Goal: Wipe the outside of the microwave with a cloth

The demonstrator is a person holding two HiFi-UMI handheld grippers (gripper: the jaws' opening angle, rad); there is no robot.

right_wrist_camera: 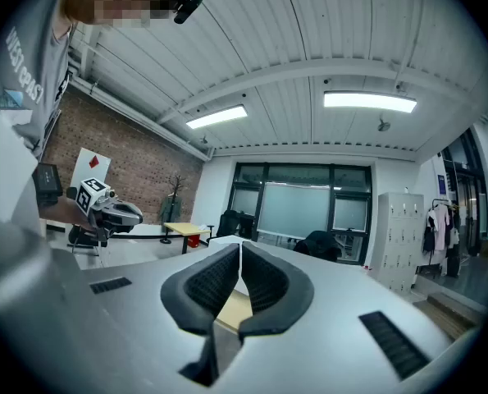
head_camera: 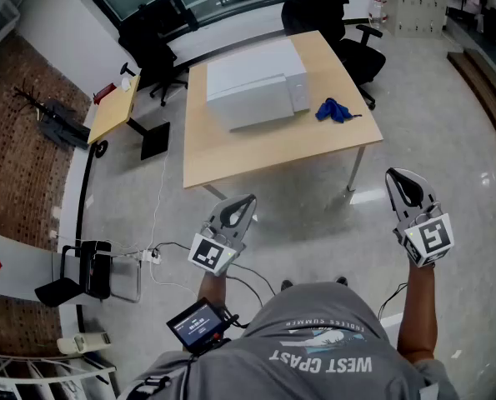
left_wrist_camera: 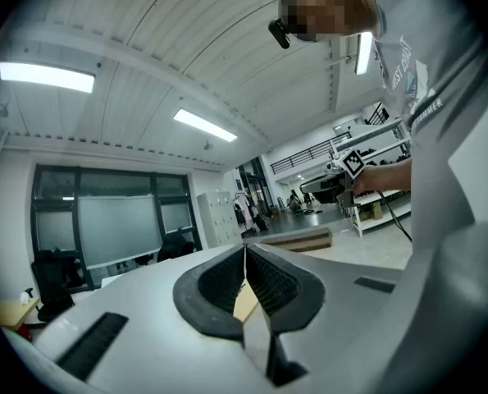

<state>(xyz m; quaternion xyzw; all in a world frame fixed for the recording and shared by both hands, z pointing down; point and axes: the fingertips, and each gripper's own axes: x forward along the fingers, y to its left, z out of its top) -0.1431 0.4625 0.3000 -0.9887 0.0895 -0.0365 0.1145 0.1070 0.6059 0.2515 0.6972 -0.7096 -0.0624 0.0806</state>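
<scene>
Both the left hand-held gripper [head_camera: 244, 203] and right hand-held gripper [head_camera: 398, 180] are closed on nothing, well short of the table [head_camera: 231, 152]; we should first fetch the cloth [head_camera: 335, 111] by the microwave [head_camera: 256, 90].

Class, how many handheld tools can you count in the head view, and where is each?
2. The left tool is lower centre-left, over the floor short of the table; the right tool is lower right. Both shut, empty.

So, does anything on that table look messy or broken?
Not really. The blue cloth lies scrunched up on the table, beside the microwave but not touching it. The microwave sits flat on the table. Nothing looks spilled or broken.
</scene>
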